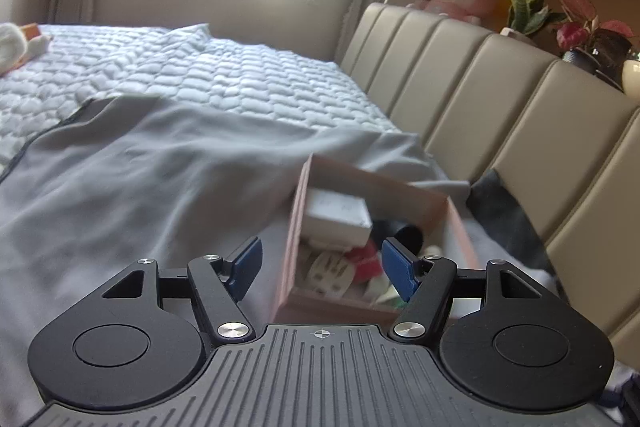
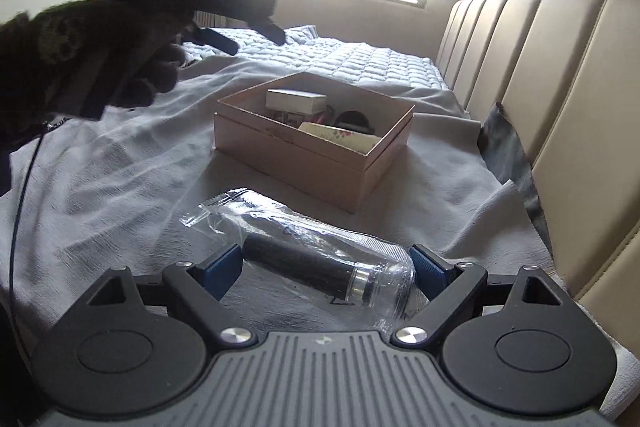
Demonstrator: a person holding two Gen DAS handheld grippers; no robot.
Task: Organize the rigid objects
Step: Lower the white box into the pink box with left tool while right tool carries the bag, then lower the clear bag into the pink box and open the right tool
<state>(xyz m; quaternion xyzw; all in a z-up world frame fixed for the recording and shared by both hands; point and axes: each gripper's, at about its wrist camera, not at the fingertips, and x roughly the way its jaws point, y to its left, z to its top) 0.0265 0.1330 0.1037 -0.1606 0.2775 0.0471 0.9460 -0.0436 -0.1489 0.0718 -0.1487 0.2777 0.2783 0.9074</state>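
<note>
Right wrist: bagged black cylinder (image 2: pixel 308 267) lies between spread right tongs (image 2: pixel 326 269).

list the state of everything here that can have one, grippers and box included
left gripper: open, empty, above the box's near edge
right gripper: open, fingers either side of the wrapped cylinder, not clamped
box: lid off, partly filled
white carton: inside the box
wrapped cylinder: lying on its side on the grey sheet, outside the box
</note>
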